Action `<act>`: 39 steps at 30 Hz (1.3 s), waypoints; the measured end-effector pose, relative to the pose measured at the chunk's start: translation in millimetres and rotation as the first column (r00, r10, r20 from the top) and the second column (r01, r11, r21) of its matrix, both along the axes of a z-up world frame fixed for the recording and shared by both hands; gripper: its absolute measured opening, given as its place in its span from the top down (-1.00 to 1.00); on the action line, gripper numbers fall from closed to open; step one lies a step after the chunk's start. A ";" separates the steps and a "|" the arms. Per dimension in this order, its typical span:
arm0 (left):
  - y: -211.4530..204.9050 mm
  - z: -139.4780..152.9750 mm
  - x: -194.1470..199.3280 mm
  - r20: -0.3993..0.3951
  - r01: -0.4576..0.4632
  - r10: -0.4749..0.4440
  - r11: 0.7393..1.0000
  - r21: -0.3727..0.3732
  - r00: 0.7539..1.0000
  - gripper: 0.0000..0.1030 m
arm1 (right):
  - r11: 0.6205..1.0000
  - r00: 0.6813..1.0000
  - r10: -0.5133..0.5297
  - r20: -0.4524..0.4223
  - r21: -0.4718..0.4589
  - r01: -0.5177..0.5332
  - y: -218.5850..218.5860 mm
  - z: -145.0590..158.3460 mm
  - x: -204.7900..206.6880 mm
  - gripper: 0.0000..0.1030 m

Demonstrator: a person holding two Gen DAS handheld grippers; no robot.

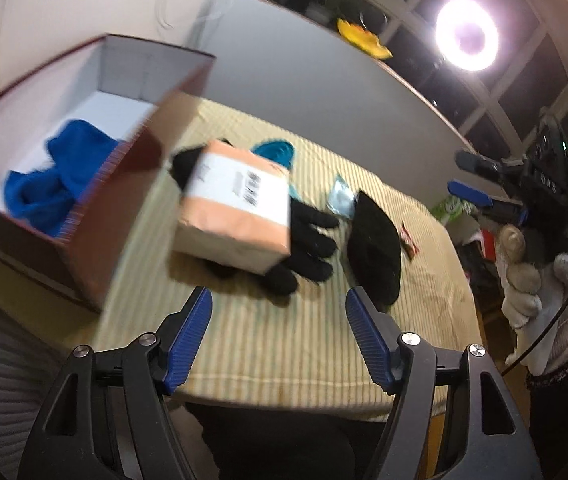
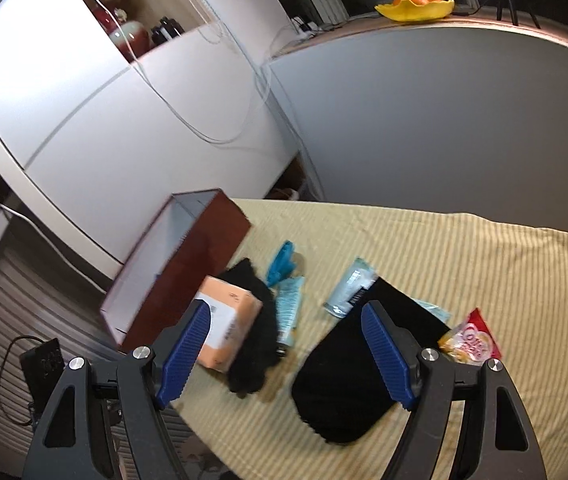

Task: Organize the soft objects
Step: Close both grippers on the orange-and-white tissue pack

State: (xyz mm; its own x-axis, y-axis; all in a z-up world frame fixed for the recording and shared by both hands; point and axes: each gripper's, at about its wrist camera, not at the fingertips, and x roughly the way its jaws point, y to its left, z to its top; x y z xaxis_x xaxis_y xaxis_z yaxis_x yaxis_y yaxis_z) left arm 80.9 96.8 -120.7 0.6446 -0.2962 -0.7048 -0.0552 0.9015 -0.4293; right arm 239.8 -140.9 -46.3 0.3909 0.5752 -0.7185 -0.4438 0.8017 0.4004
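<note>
- My left gripper [image 1: 280, 344] has its jaws spread wide and empty, above the near edge of the striped worktop [image 1: 284, 360]; my right gripper [image 2: 284, 356] is likewise open with nothing between the pads.
- At twelve o'clock from my left jaws lies a black glove [image 1: 307, 248], partly pinned under a peach carton [image 1: 236, 216].
- At one o'clock from them sits a black pouch-like cloth [image 1: 373, 252]; in the right wrist view that same cloth [image 2: 347, 380] lies straight ahead between my right jaws.
- At ten o'clock stands the open red box [image 1: 96, 216], with a blue cloth [image 1: 52, 184] already inside.
- I judge I am between picks: one soft item is stowed, the glove and black cloth are still out.
- Next move likely calls for lowering the right jaws onto the black cloth, pinching a fold, then carrying it over the box wall.
- Hard to tell: the left view is motion-blurred, the glove's cuff is hidden by the carton, and the small packets [image 2: 349, 286] beyond are unreadable.
</note>
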 end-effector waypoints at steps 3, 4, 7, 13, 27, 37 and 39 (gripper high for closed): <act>-12.0 -4.5 6.2 -0.007 0.017 -0.017 1.000 0.013 1.000 -0.34 | 1.000 1.000 0.001 -0.024 -0.017 -0.002 -2.6 -13.2 1.6 -0.45; -12.9 -6.3 7.6 -0.010 0.013 -0.013 1.000 0.006 1.000 -0.34 | 1.000 1.000 0.006 -0.029 -0.025 -0.007 -2.4 -18.6 2.4 -0.45; -13.1 -12.7 9.3 -0.014 -0.016 0.016 1.000 -0.008 1.000 -0.34 | 0.999 0.999 0.026 -0.041 -0.035 -0.027 3.2 -27.3 4.7 -0.45; -5.8 -24.0 15.0 -0.027 -0.081 0.080 0.996 -0.033 0.996 -0.34 | 0.989 0.988 0.146 -0.054 0.003 -0.146 42.0 -32.3 12.5 -0.45; 11.5 -39.6 33.6 -0.071 -0.143 0.139 0.988 -0.057 0.988 -0.34 | 0.936 0.930 0.348 -0.122 -0.008 -0.351 164.4 -67.6 36.8 -0.45; 10.3 -45.9 49.1 -0.095 -0.147 0.142 0.988 -0.055 0.985 -0.34 | 0.920 0.918 0.361 -0.164 -0.101 -0.379 191.5 -96.2 49.2 -0.45; 8.9 -47.6 50.8 -0.098 -0.144 0.138 0.988 -0.056 0.986 -0.34 | 0.920 0.917 0.355 -0.181 -0.108 -0.377 192.8 -101.8 49.7 -0.45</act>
State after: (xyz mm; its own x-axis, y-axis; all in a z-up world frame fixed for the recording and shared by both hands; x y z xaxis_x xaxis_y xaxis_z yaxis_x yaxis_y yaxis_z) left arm 131.7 105.7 -168.3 0.6150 -0.2527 -0.7469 -0.2226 0.8530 -0.4720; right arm 289.5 51.9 -148.1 0.0492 0.5478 -0.8351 -0.6581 0.6467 0.3855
